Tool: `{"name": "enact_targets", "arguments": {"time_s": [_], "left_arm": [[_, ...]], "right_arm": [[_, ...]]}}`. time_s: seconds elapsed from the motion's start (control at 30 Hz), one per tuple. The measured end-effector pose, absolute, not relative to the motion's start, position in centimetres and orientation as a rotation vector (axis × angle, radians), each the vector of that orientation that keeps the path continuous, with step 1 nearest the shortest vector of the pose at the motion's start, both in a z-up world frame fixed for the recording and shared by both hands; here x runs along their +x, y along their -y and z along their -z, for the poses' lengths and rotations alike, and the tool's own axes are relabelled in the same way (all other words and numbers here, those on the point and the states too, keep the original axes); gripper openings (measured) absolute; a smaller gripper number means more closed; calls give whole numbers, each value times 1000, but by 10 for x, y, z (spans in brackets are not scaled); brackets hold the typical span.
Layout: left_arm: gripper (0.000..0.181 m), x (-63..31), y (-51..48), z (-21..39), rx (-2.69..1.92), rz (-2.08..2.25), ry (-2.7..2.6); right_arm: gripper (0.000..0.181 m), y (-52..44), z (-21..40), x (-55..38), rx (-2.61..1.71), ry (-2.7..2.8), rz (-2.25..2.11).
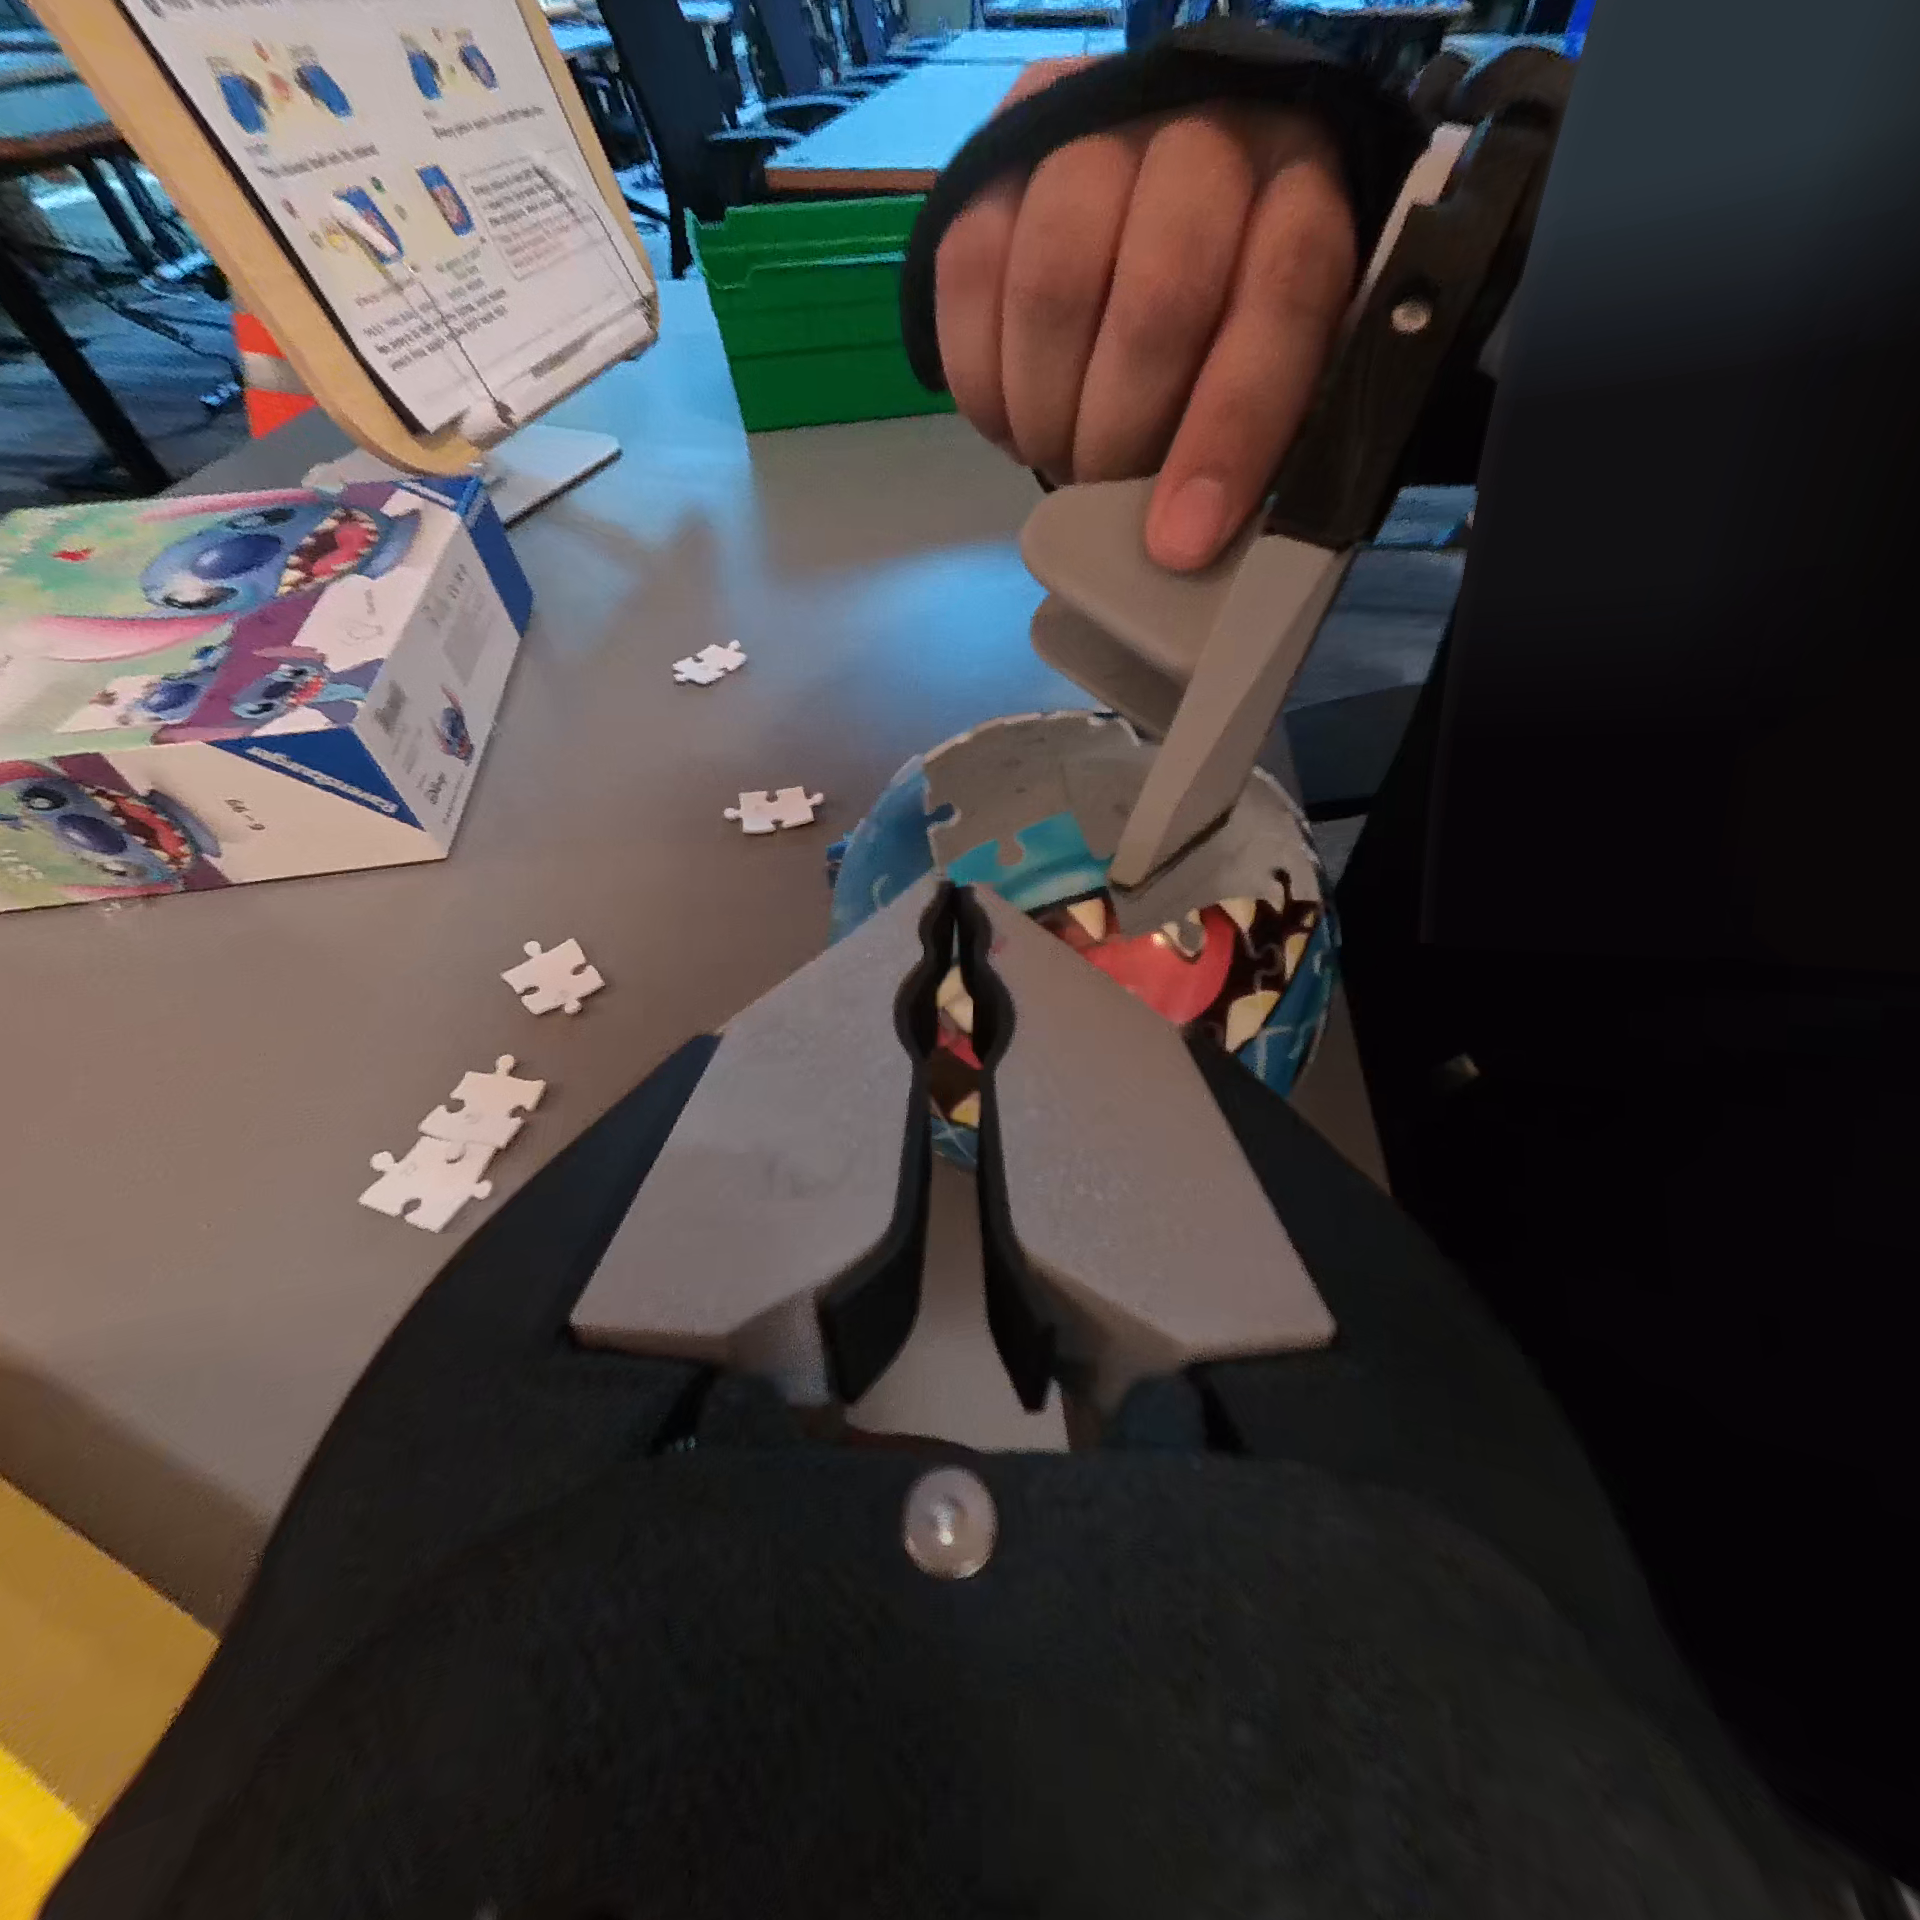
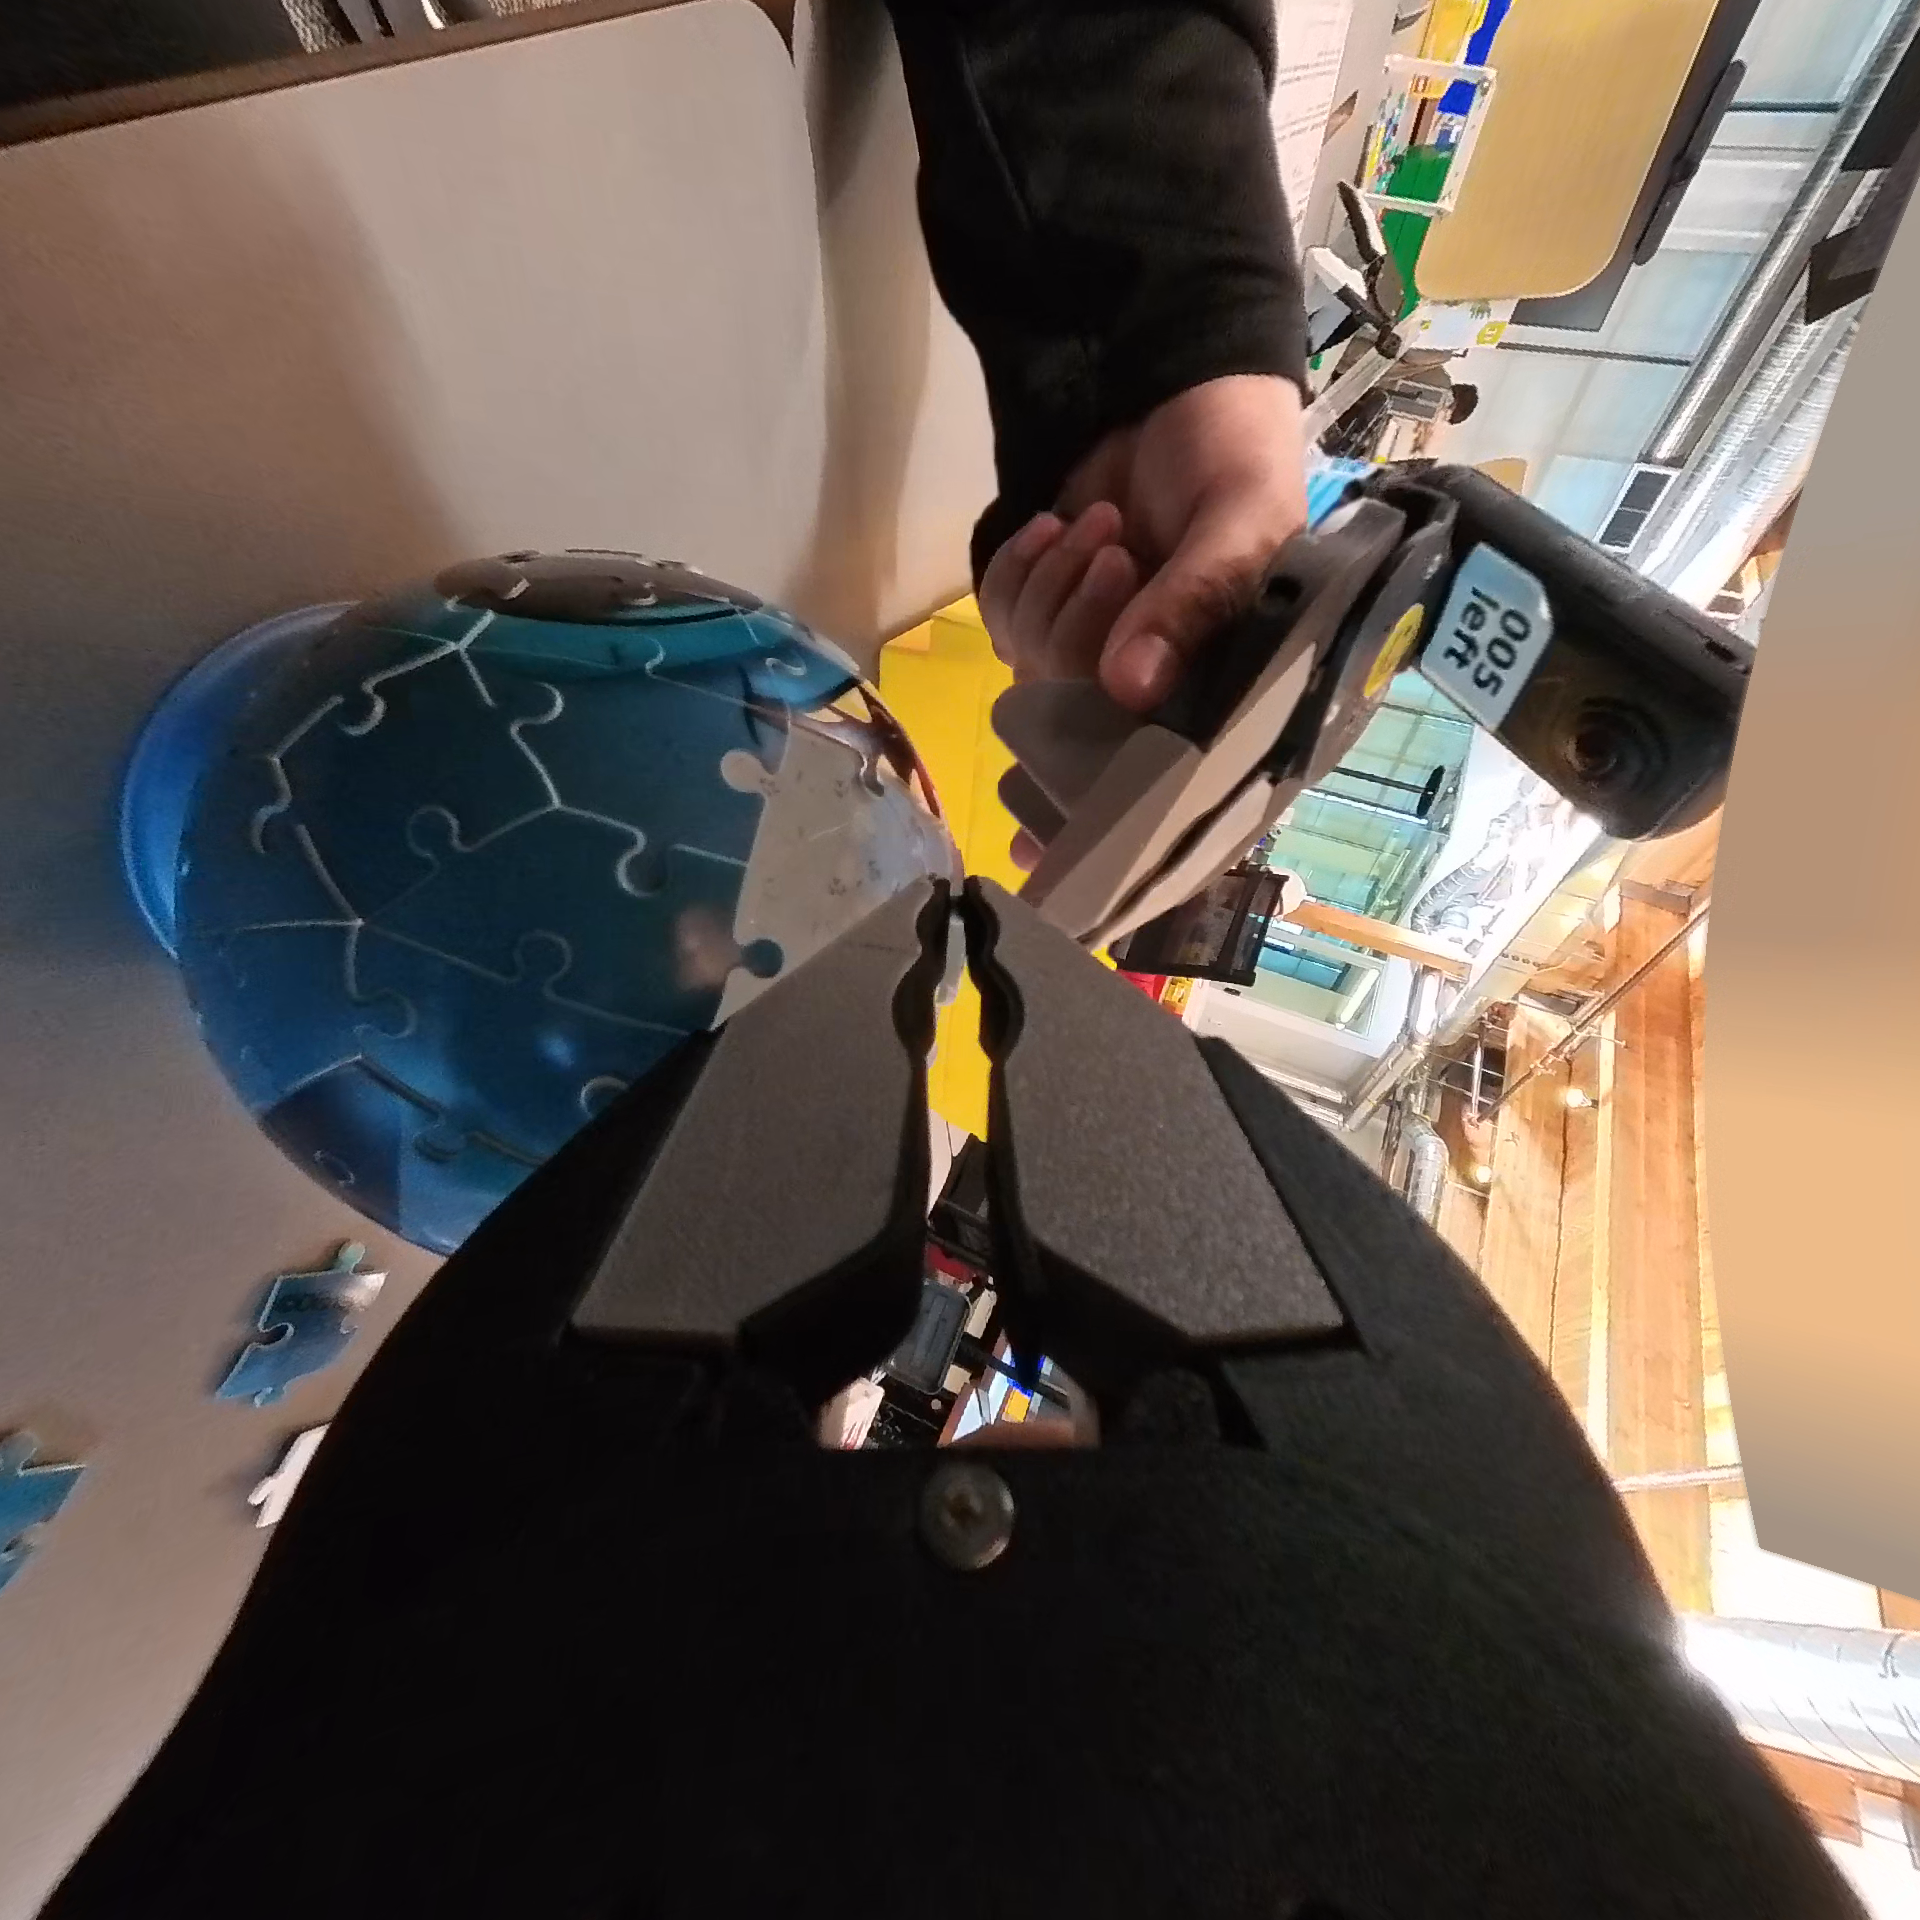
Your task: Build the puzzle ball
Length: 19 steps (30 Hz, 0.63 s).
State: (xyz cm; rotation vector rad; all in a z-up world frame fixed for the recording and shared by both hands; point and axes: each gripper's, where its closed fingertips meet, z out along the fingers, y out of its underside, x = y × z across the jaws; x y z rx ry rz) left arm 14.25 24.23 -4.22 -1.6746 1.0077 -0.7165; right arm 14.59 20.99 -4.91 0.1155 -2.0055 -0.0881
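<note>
Blue puzzle ball (image 2: 447, 862), white pieces (image 1: 551, 977)

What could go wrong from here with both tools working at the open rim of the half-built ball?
1. The right tool reaches inside the puzzle ball; pressing there could pop neighbouring pieces out of the rim.
2. The left tool is closed right at the rim; the two tools are close together and could collide.
3. The ball sits near the table edge on the operator's side, so a push might roll it off.
</note>
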Motion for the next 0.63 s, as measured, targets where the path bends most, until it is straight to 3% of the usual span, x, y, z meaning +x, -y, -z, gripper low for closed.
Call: {"name": "enact_targets", "arguments": {"time_s": [0.63], "left_arm": [[0, 137, -240, 32, -1632, 658, -985]], "right_arm": [[0, -210, 49, 146, 111, 2001, 83]]}}
